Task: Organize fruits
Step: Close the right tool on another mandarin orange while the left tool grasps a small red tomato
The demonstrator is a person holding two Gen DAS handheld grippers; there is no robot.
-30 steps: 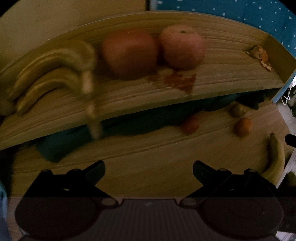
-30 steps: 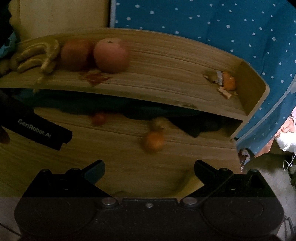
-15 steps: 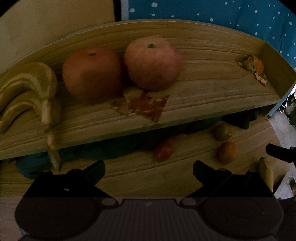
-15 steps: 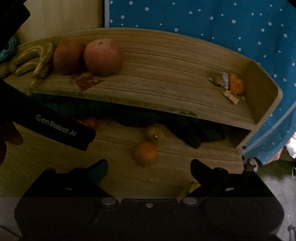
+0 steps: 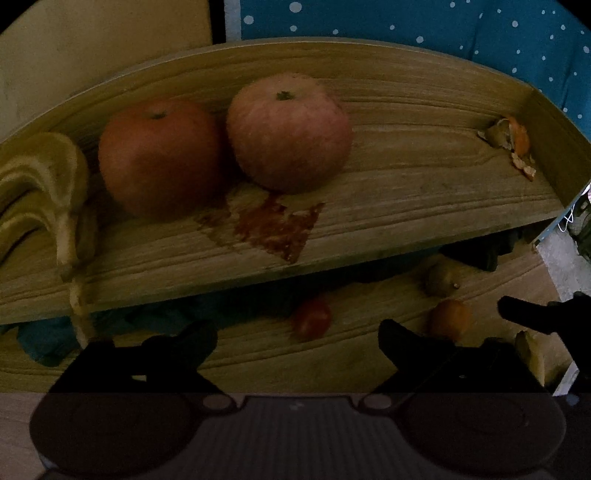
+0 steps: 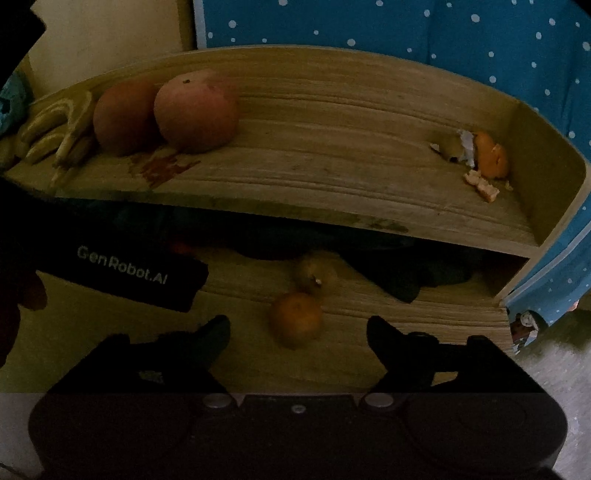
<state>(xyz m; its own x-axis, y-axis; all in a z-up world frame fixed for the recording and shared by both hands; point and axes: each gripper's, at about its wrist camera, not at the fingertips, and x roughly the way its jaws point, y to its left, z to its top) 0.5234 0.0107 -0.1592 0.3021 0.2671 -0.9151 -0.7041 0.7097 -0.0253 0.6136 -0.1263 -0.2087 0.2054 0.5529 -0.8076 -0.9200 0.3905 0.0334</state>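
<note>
Two red apples sit side by side on the upper wooden shelf, with a bunch of bananas at their left. On the lower board lie a small tomato, an orange and a brownish fruit. My left gripper is open, just in front of the tomato. My right gripper is open too, and the orange lies just ahead of its gap. A banana lies at the lower board's right end.
Orange peel scraps lie in the shelf's right corner. A reddish stain marks the shelf below the apples. Dark cloth fills the gap under the shelf. A blue dotted fabric hangs behind. The left gripper's body crosses the right wrist view.
Both grippers have moved closer to the shelf. The left view has swung left to right, so the apples are now central. The orange now lies just ahead of the right fingers.
</note>
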